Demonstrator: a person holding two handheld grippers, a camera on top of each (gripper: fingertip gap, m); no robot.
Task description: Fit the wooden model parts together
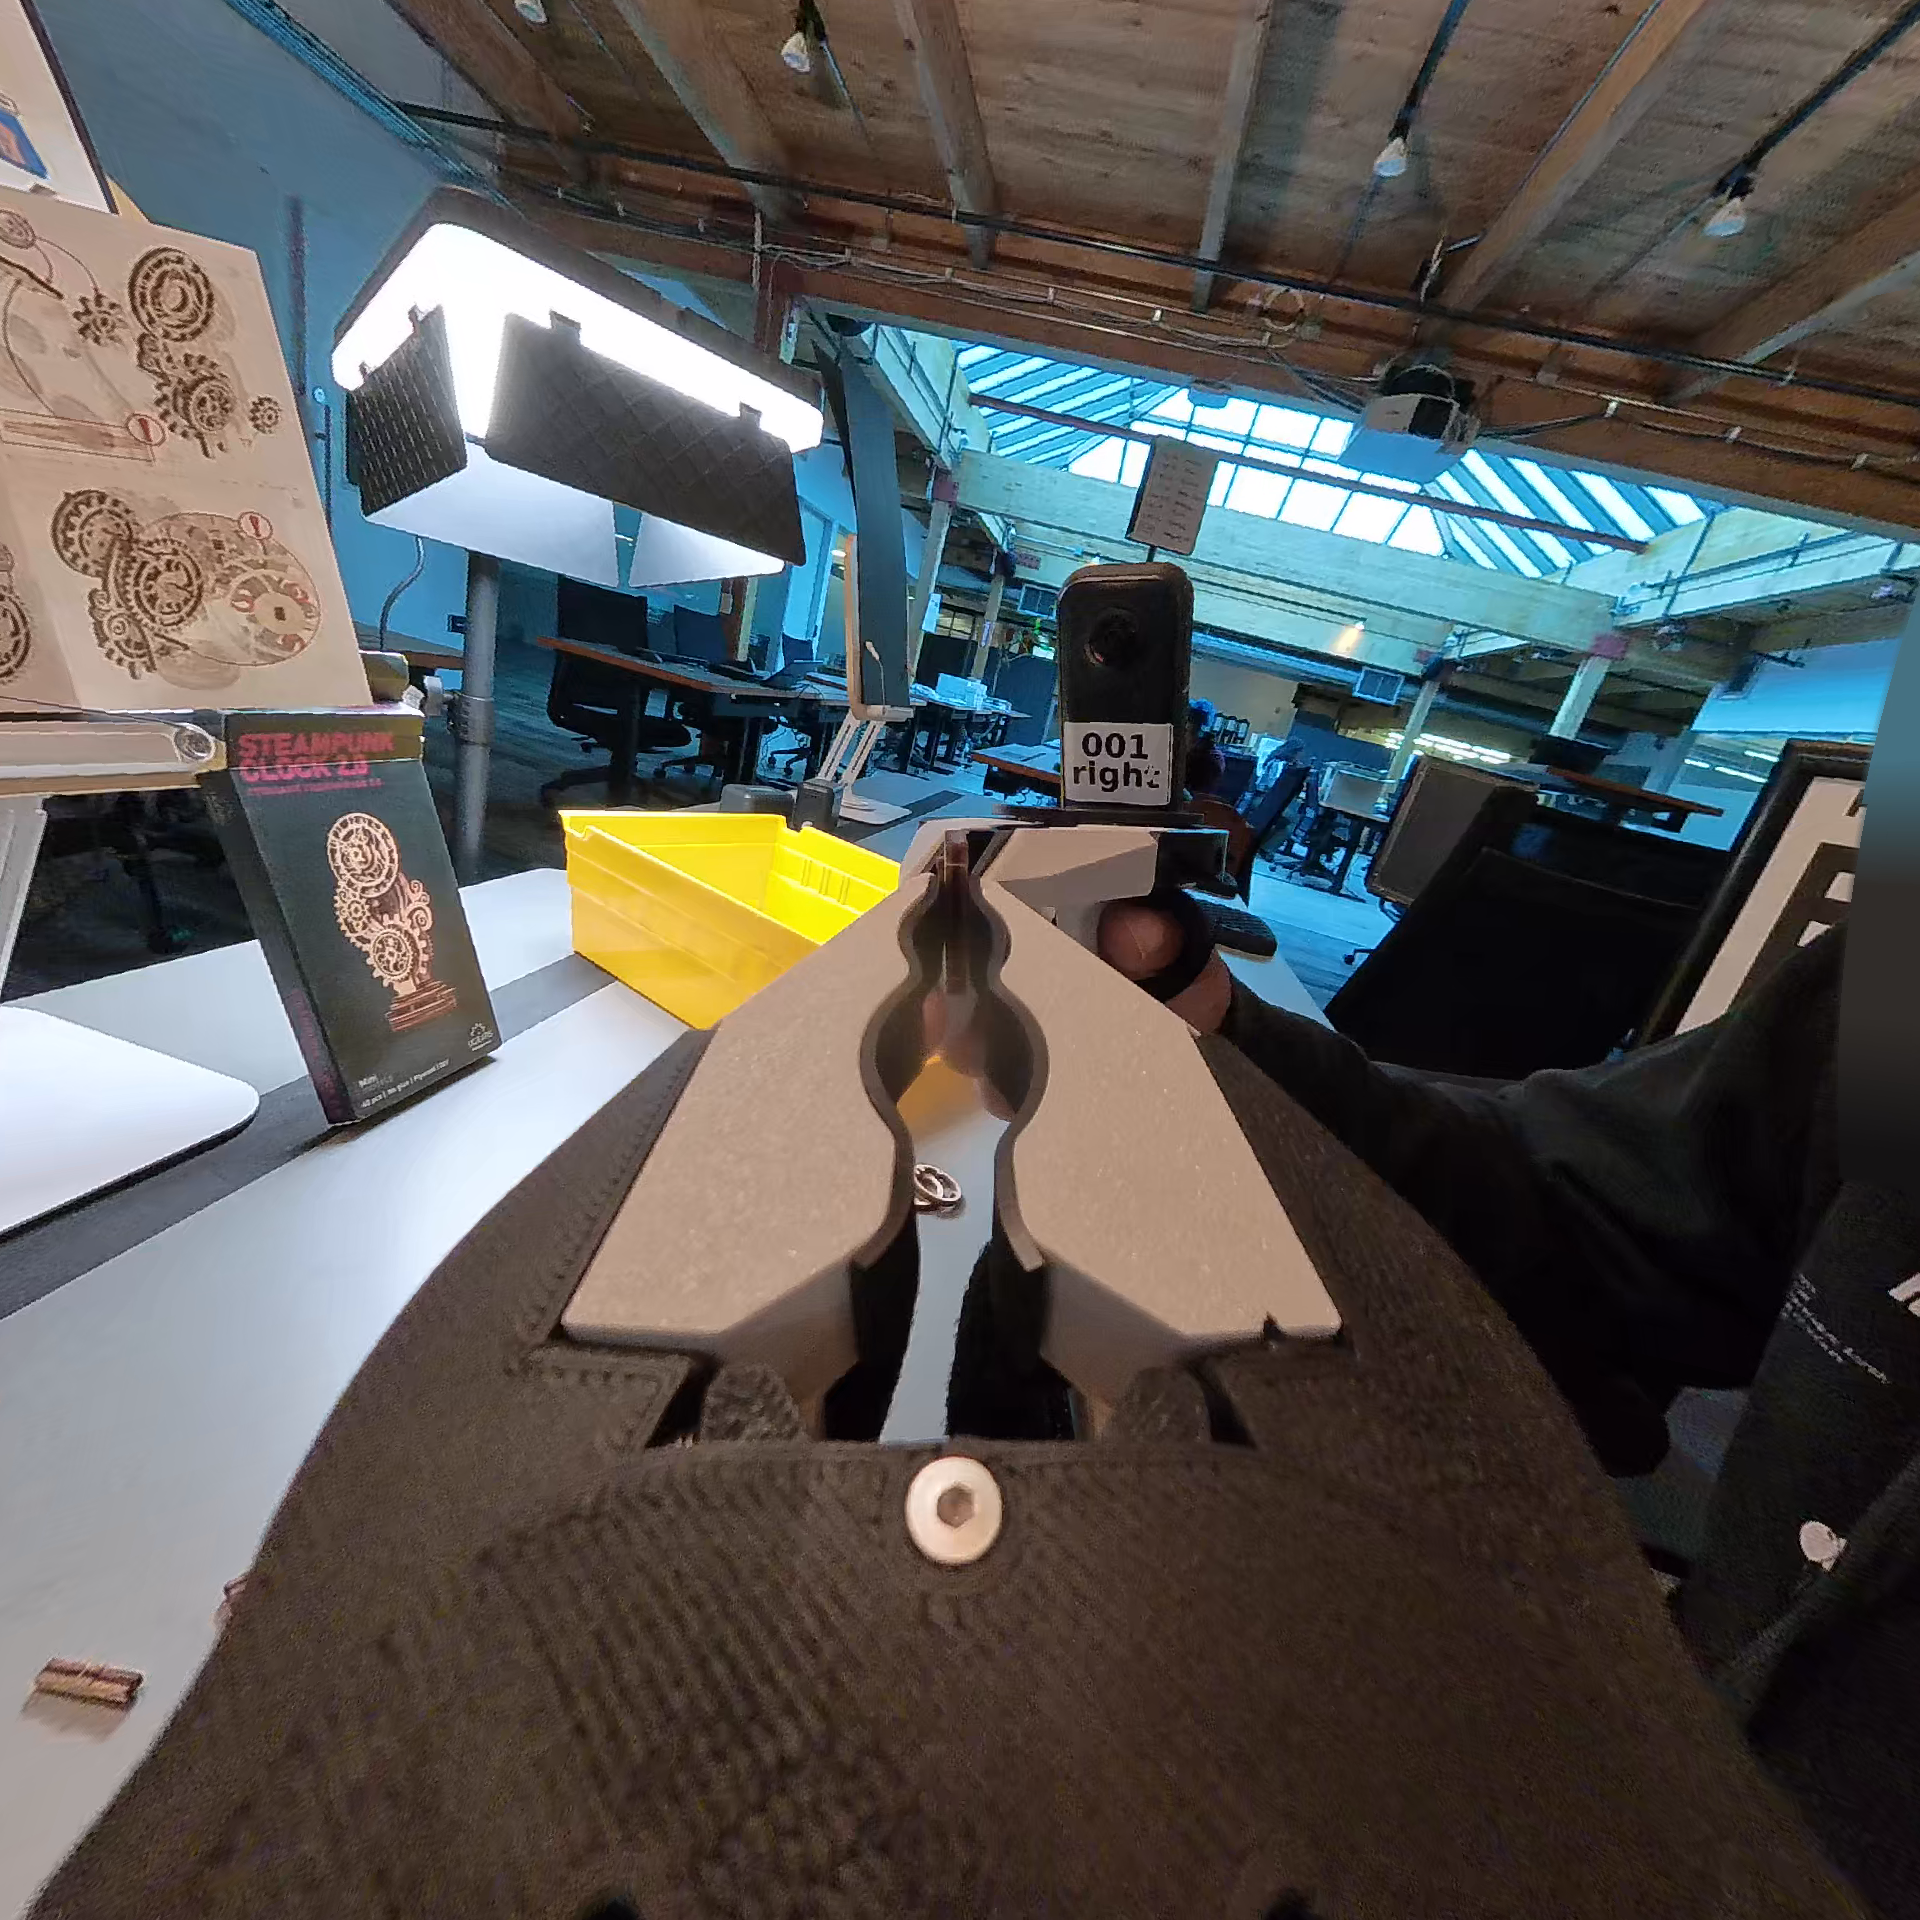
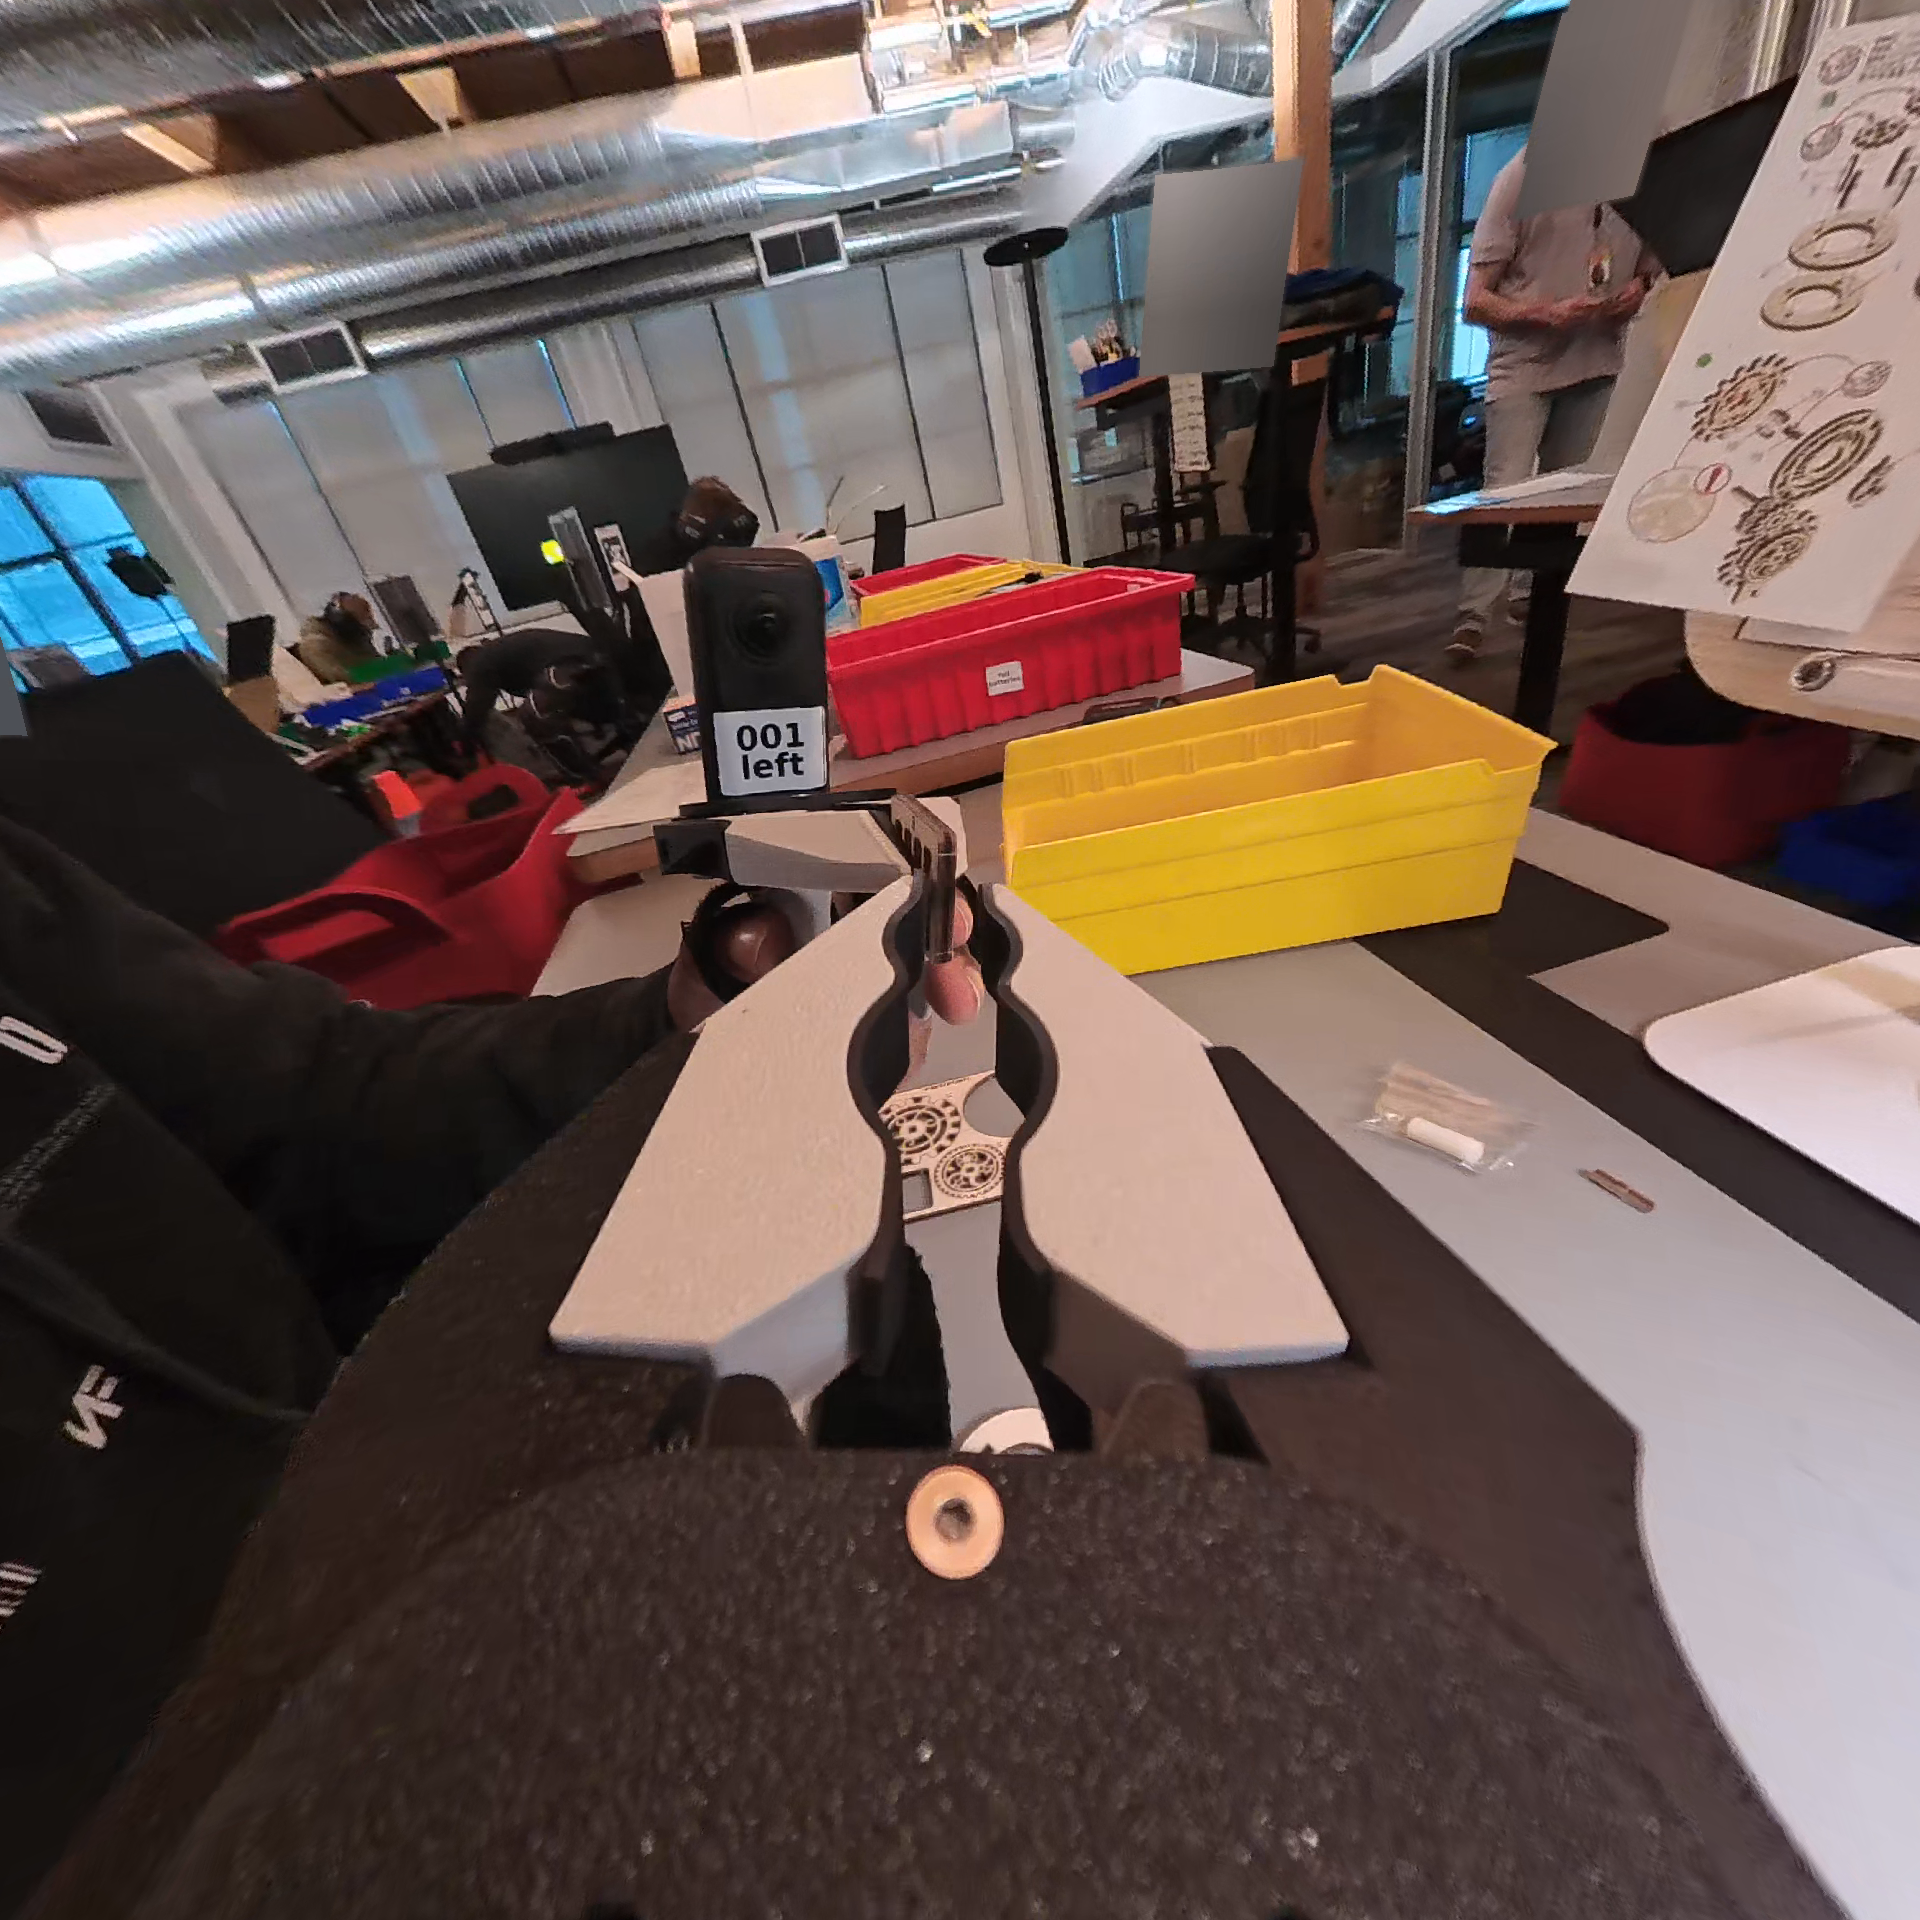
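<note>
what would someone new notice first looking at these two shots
Most striking are the two grippers meeting tip to tip above the table, the left gripper and right gripper both pinching one thin dark wooden part. Just behind them sits a bright yellow bin, and a laser-cut gear sheet lies on the grey table below.

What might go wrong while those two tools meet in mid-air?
The thin toothed part sits just at the left tool's tips, so it might slip and drop onto the table. The right tool meets it nose to nose; a skewed push could snap its teeth or knock the tools together.
</note>
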